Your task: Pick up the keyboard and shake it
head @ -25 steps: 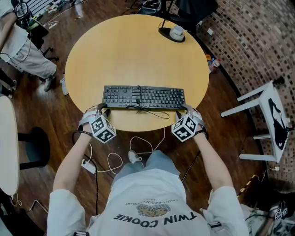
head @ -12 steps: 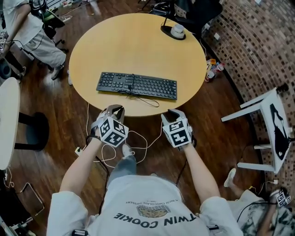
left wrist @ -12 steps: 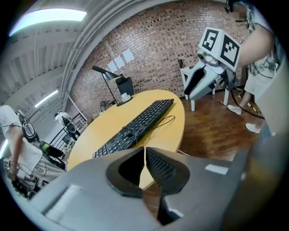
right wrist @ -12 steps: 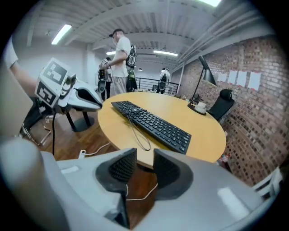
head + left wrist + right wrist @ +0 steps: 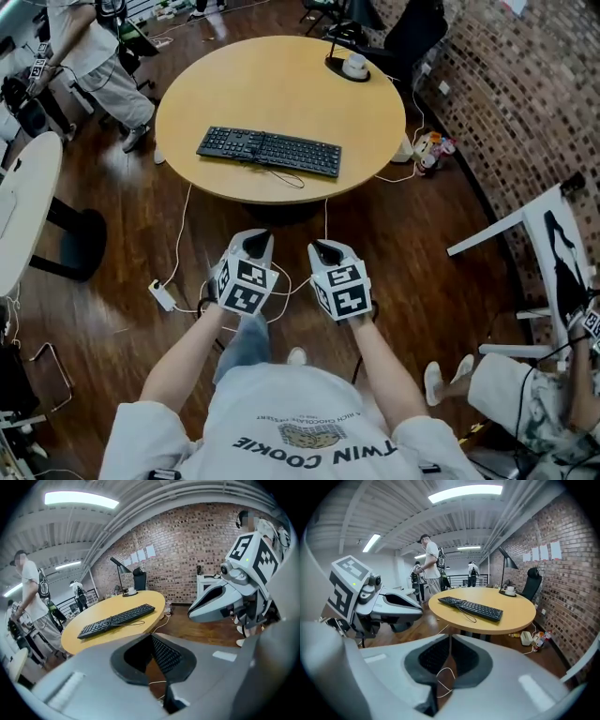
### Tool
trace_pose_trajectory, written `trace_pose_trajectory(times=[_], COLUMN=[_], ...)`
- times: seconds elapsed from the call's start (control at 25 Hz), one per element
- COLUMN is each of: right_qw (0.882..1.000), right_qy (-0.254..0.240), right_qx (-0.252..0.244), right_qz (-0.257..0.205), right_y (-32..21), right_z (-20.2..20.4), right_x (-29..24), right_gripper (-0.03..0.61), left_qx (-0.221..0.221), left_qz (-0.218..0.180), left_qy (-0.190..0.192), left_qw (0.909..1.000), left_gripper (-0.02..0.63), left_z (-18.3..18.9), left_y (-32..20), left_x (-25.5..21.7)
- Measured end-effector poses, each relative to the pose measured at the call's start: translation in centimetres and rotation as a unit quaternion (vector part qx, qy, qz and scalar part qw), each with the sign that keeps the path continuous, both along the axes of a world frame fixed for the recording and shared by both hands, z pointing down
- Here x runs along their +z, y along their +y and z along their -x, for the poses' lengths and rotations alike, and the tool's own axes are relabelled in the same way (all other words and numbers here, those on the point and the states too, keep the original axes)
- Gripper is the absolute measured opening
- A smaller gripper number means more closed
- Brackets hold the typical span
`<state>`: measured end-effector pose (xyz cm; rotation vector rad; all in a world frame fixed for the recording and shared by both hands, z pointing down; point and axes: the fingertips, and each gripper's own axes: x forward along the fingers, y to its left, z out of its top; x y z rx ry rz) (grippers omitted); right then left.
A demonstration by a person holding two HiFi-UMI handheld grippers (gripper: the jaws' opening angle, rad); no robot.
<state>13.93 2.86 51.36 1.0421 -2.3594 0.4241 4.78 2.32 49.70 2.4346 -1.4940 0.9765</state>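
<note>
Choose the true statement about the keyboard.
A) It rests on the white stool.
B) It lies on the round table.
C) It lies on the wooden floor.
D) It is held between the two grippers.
B: the keyboard lies flat on the round table, its cable looped at the near edge.

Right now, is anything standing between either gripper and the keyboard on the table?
Nothing visible. The keyboard lies clear on the round table, near its front edge, and only open floor lies between it and the left gripper and right gripper. Both are empty, jaws together; the right's have just been closing.
</note>
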Motion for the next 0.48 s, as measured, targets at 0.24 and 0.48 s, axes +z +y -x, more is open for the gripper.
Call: trace_pose_trajectory(times=[0.24,0.48], right_qw=[0.999,0.997], right_qy=[-0.049,-0.074], right_qx=[-0.015,-0.029], right_qz=[0.017,0.020], right_y=[5.6,9.7], right_z=[1.2,3.5], right_x=[-1.8,-3.7], right_gripper=[0.002,0.002], left_qx=[-0.037,-0.062], left_qz=[0.012,0.010], left_qy=[0.083,0.114], left_qw=[0.9958,0.9915], left_gripper=[0.008,0.008], left_z=[-3.2,-2.0], left_y=[5.4,9.7], left_x=[-1.9,-3.9])
